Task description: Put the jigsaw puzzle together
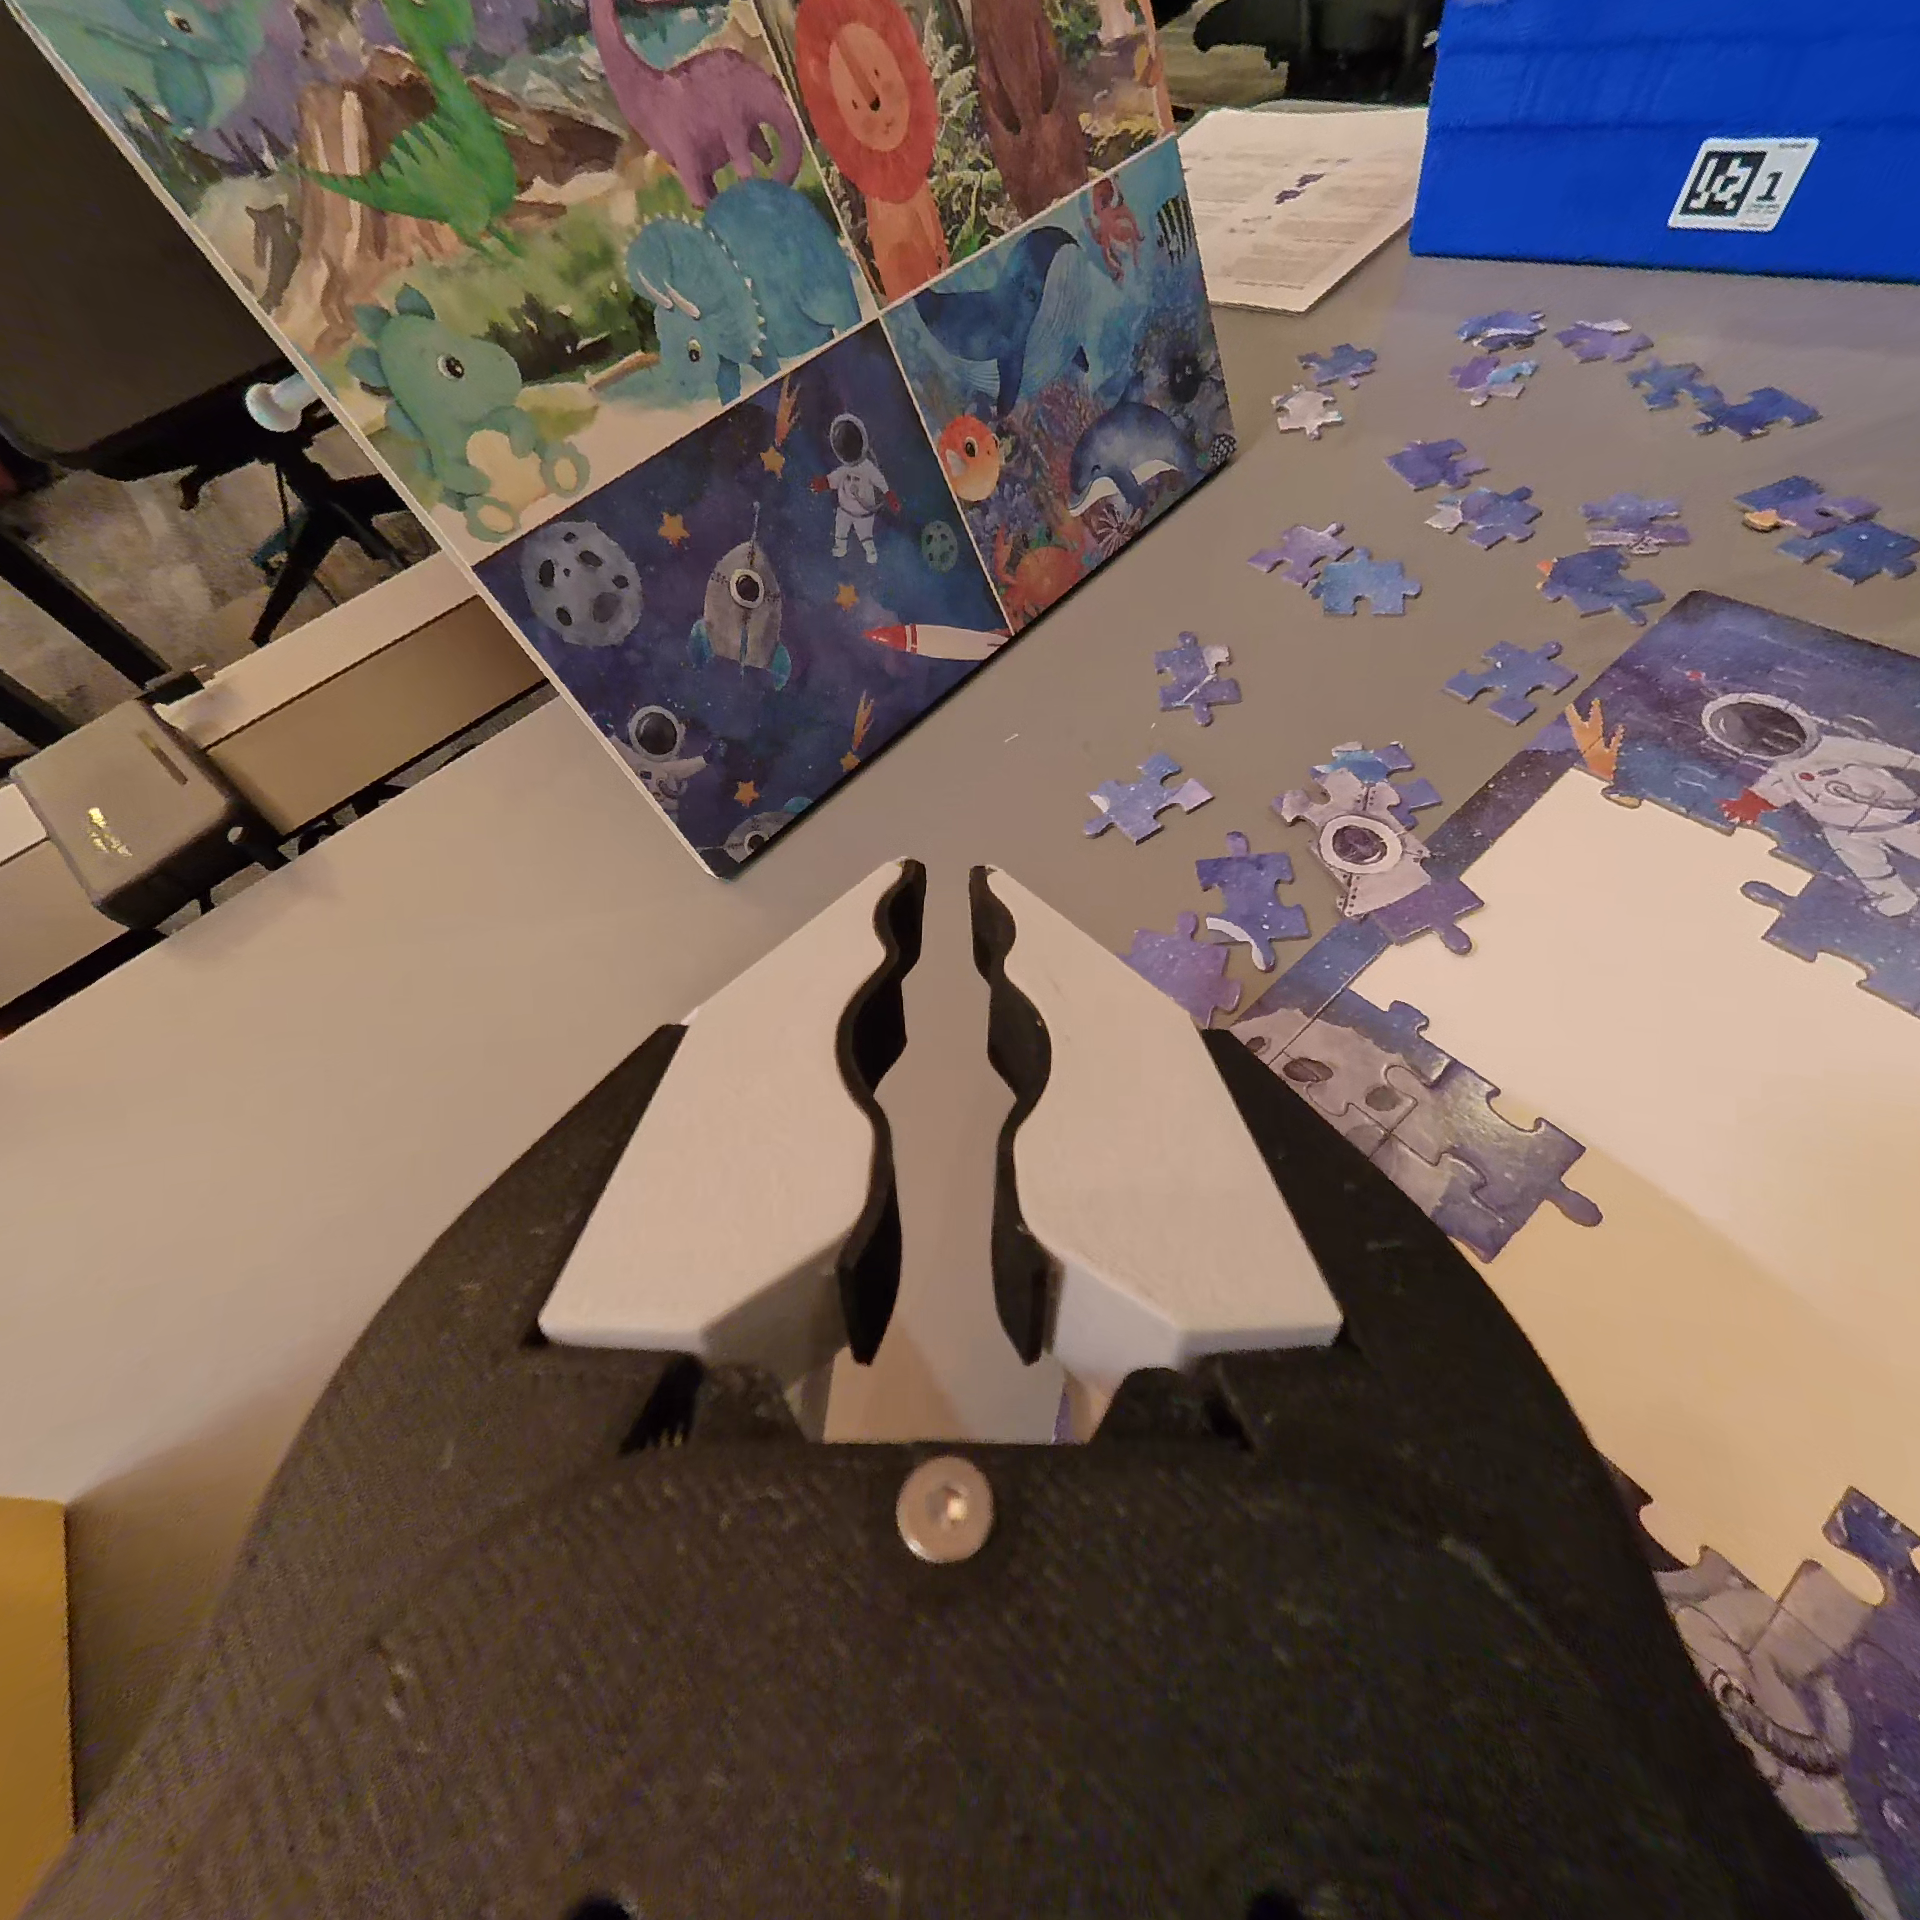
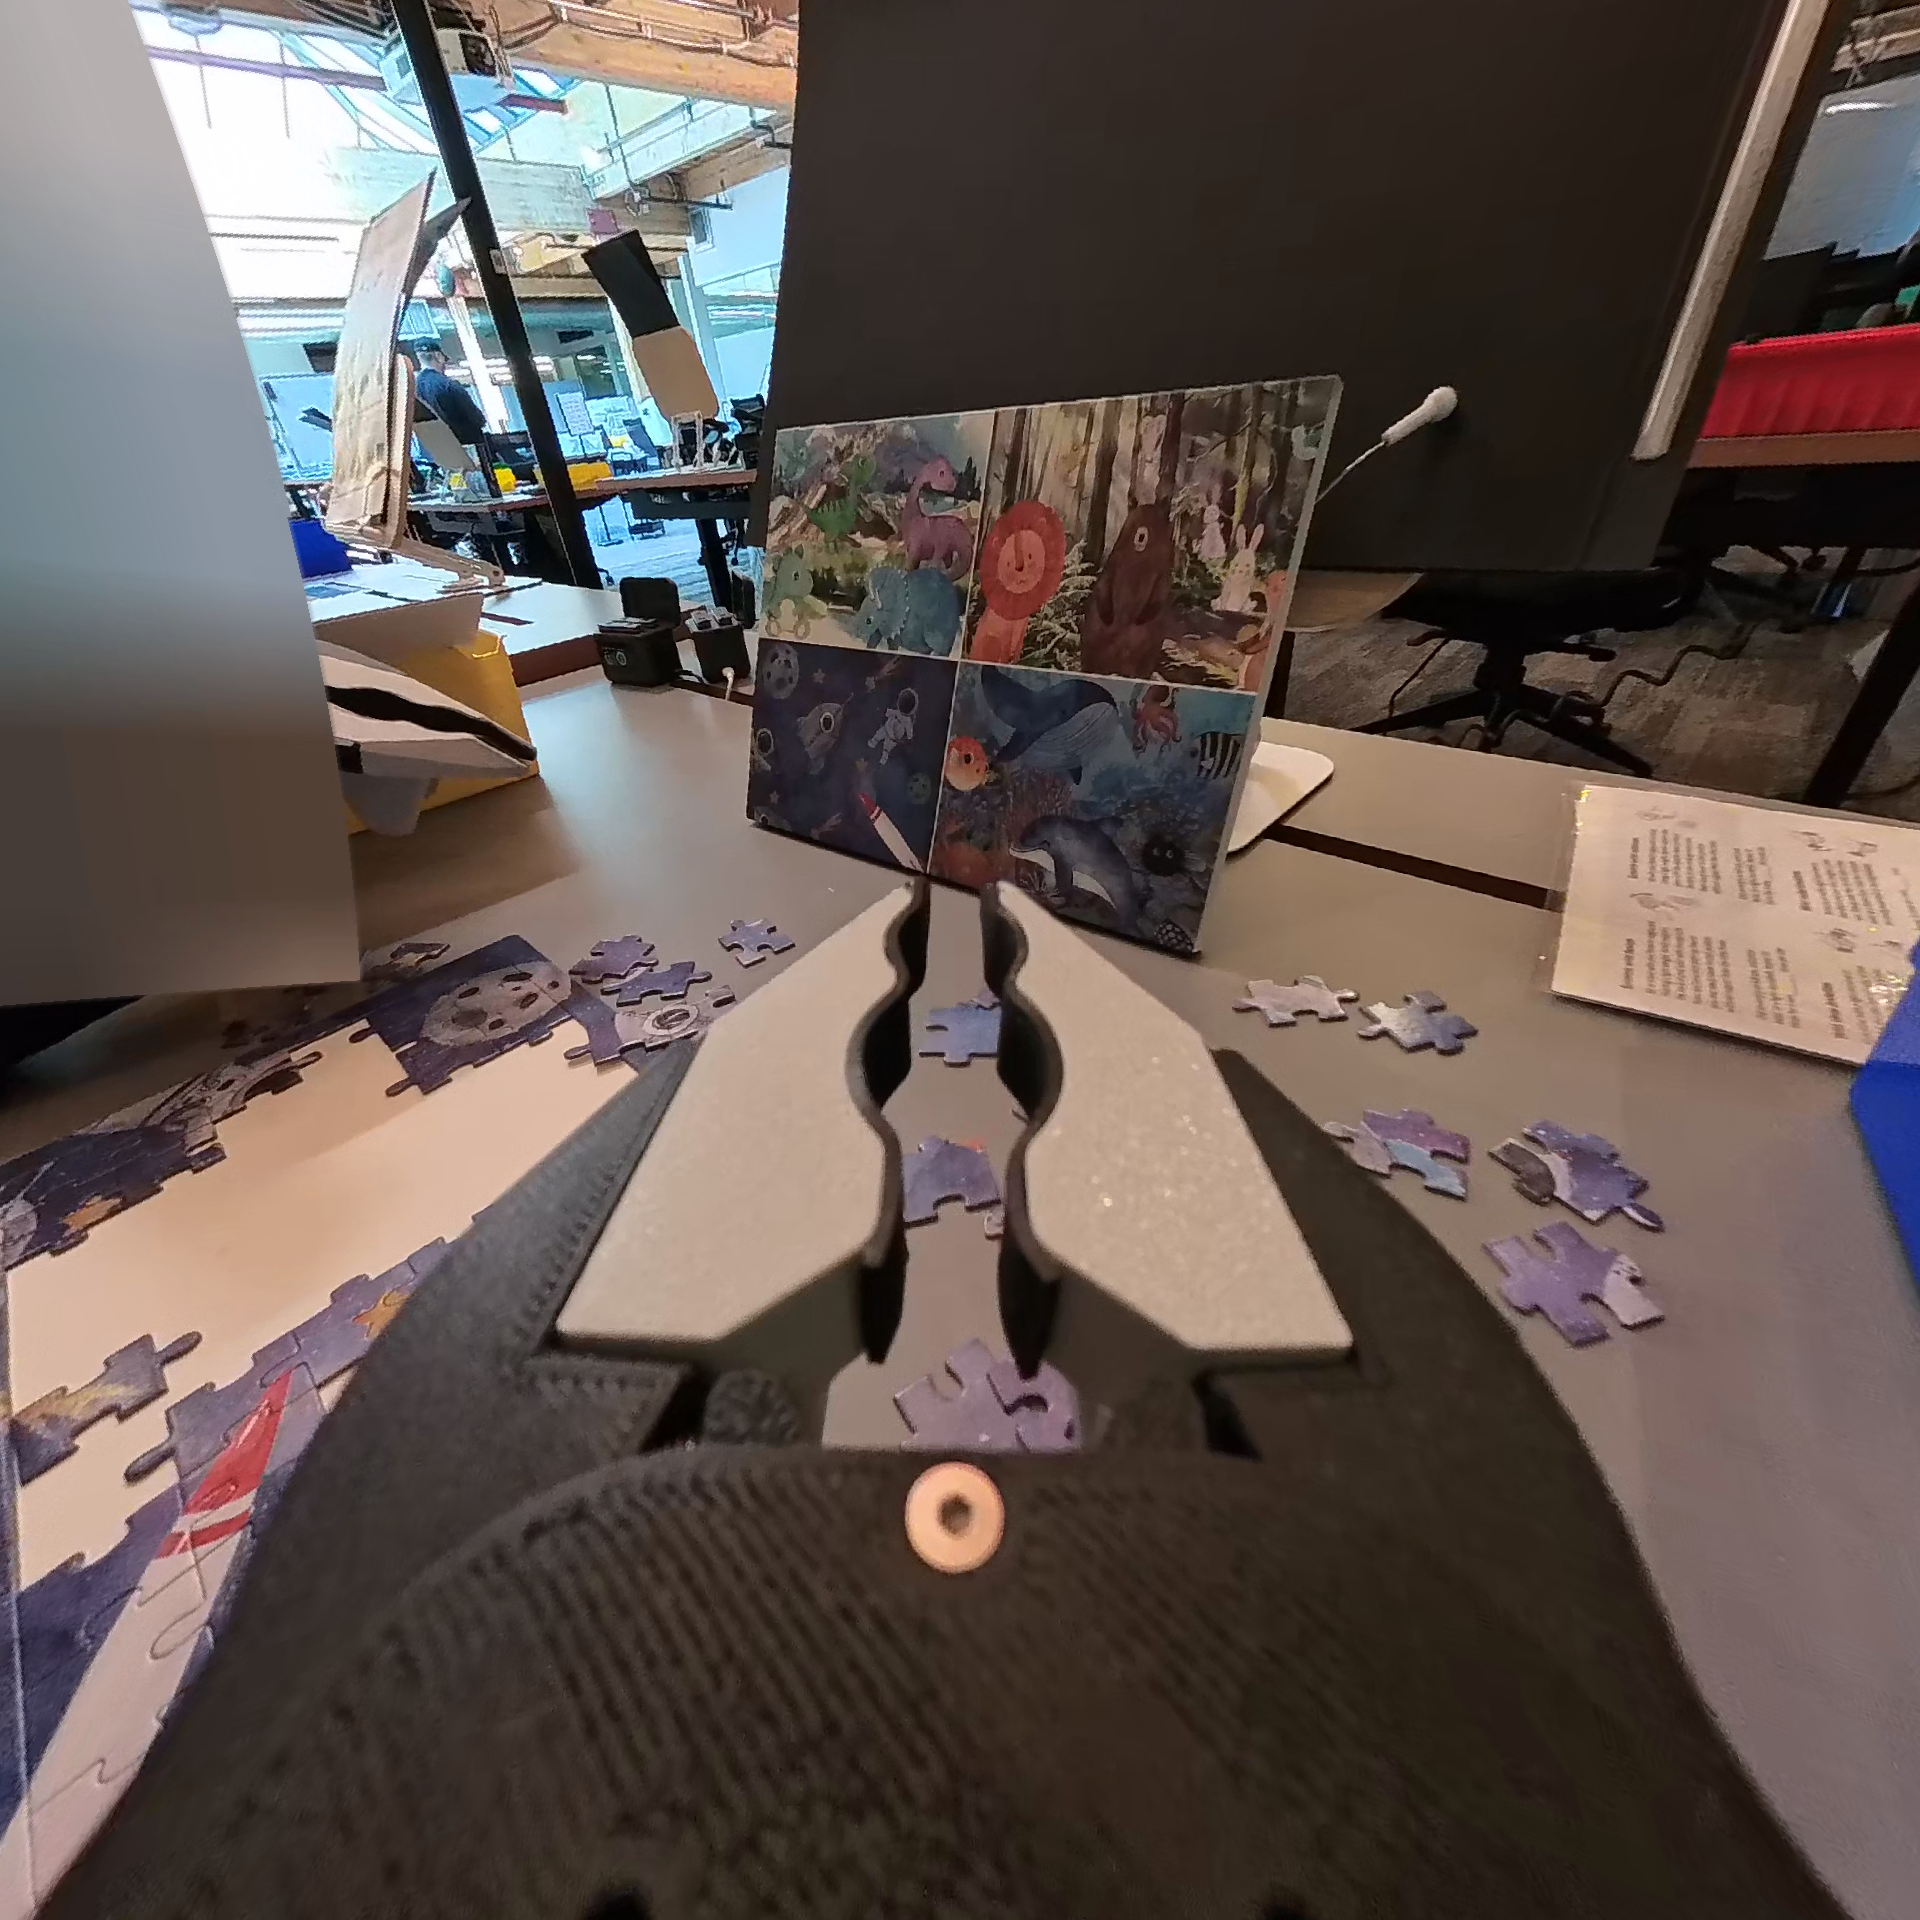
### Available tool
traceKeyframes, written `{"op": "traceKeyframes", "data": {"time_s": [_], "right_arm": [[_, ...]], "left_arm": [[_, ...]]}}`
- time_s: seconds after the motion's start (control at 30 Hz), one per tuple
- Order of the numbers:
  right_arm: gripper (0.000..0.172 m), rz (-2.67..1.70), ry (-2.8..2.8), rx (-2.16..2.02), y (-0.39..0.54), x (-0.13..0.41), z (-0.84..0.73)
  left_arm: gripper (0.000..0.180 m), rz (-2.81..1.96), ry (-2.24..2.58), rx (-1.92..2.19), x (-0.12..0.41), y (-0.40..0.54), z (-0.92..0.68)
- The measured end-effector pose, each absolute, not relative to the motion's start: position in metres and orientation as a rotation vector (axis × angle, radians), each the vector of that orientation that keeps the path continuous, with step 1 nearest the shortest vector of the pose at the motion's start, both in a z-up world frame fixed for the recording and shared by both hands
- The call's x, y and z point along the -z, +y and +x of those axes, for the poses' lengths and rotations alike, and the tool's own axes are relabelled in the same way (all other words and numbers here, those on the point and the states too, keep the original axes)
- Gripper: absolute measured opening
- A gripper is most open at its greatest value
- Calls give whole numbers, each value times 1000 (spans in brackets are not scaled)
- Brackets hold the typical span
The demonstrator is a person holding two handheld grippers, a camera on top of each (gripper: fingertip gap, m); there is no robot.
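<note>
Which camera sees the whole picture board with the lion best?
The right wrist view: the picture board stands whole, facing the camera, all four panels visible. In the left wrist view the board is close and slanted, its top cut off.

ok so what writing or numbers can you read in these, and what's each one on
White tag on the blue box: a black square code and one large digit, not copied out here; its small print is blurred.
Printed sheet on the table: blocks of text, too small to read.
Puzzle box: pictures only, no words seen.
</note>
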State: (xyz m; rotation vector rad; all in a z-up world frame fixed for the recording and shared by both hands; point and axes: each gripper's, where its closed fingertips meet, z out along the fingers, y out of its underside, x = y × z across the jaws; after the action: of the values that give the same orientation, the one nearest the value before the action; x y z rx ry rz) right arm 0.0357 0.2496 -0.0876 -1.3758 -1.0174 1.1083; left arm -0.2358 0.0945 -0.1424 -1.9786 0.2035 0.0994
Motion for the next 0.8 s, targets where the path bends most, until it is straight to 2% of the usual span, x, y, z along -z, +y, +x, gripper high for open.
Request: {"op": "traceKeyframes", "data": {"time_s": [0.8], "right_arm": [[7, -1280, -861, -1153, 259, 62, 57]], "left_arm": [[10, -1982, 206, -104, 143, 95, -235]]}}
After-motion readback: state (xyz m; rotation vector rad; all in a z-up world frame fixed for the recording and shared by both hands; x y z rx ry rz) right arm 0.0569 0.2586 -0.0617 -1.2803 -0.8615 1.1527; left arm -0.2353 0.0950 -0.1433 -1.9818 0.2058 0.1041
